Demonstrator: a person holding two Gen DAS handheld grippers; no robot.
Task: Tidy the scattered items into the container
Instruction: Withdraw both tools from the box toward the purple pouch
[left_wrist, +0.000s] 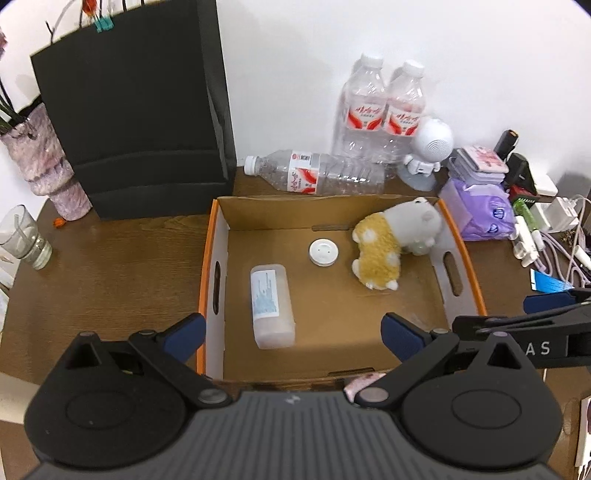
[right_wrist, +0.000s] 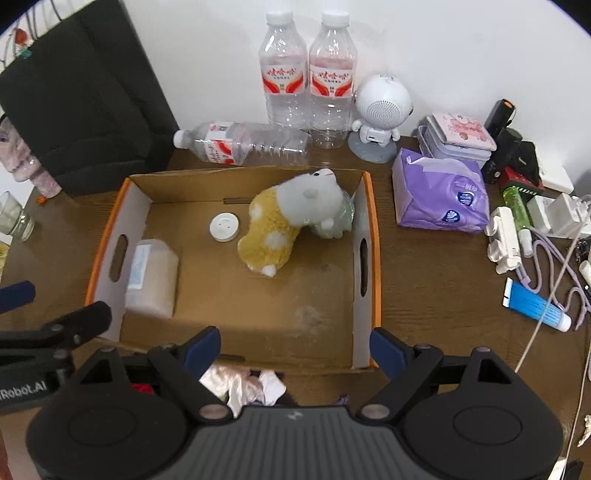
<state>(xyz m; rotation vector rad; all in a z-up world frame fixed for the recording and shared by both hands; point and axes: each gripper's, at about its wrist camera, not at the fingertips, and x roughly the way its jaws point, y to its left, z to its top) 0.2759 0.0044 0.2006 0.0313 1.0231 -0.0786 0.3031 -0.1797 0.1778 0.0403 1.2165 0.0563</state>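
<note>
An open cardboard box (left_wrist: 458, 236) with orange edges sits on a brown wooden table (left_wrist: 122, 258), and it holds three things. A plastic tub (left_wrist: 272, 306) lies on its side near the left wall, its long axis running from the near edge toward the back wall. A round white cap (left_wrist: 323, 252) lies flat toward the back. A yellow and grey plush toy (left_wrist: 391, 243) rests in the back right corner, its head toward that corner and its yellow body slanting toward the middle of the floor. Behind the box, three clear water bottles: two upright bottles (right_wrist: 308, 74) against the wall and one fallen bottle (right_wrist: 243, 142) lying crosswise with its cap pointing left. The left gripper (left_wrist: 291, 334) and the right gripper (right_wrist: 295, 345) both hover at the near edge of the box, jaws spread wide and holding nothing. Only the right wrist view shows the blue tube (right_wrist: 535, 304) on the table to the right and some crumpled pale wrapping (right_wrist: 240, 386) just below the box.
</note>
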